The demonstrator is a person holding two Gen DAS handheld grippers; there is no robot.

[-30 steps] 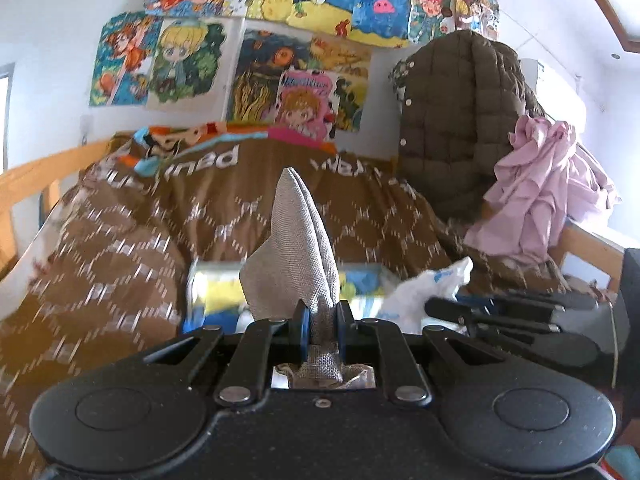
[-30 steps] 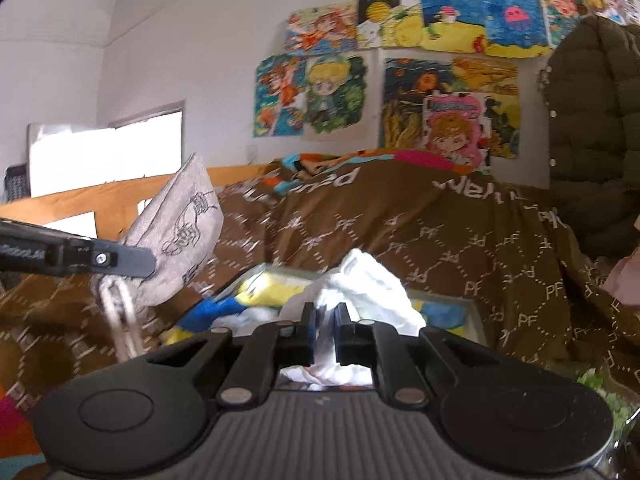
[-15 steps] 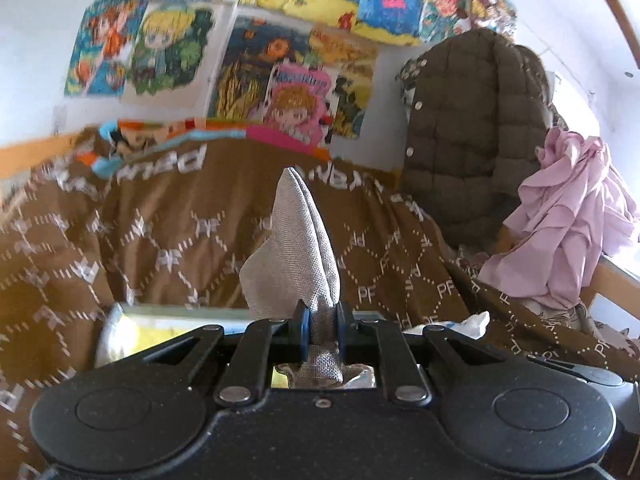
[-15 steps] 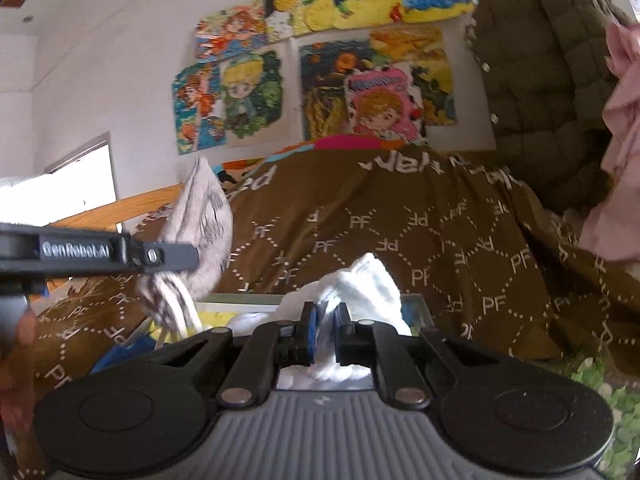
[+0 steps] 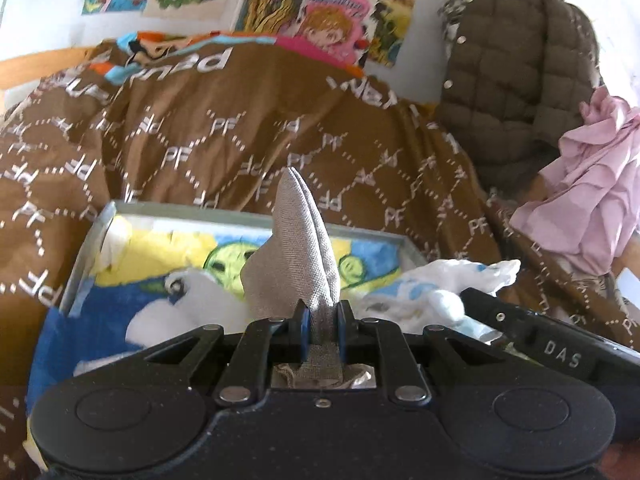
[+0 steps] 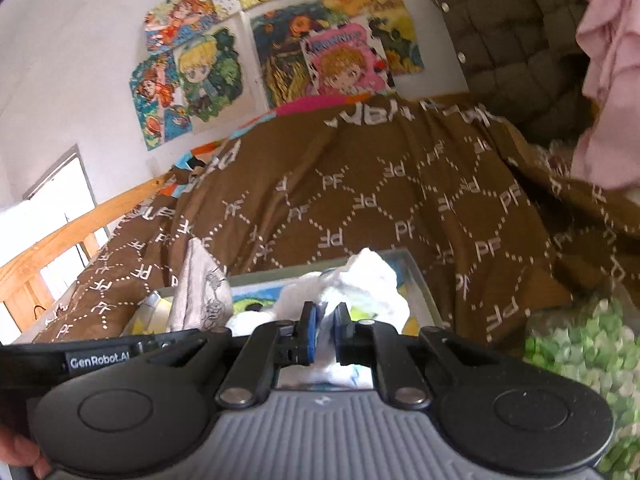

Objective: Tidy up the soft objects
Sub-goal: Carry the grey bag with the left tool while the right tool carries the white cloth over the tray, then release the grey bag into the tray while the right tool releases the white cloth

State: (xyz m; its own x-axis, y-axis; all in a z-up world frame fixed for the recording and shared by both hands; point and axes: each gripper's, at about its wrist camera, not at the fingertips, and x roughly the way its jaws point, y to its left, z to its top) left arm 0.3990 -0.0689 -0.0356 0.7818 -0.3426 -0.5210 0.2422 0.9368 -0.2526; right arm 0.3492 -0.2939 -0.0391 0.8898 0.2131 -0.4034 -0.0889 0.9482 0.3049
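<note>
left tongs (image 5: 320,330) + grey pouch (image 5: 298,248): lowered over box (image 5: 248,222) | right tongs (image 6: 325,334) + white cloth (image 6: 360,284): lowered, rolled

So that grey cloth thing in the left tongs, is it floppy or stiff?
Probably fairly stiff for fabric: the grey sock stands upright above the left tongs without drooping. It looks light, held by one pinched end. Its coarse weave likely resists slipping.

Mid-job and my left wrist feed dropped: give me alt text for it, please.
The left gripper is shut on a folded grey woven cloth standing upright above a grey storage box holding colourful cartoon fabric. Behind lies a brown patterned quilt; the right gripper's black arm carries white cloth alongside.
</note>
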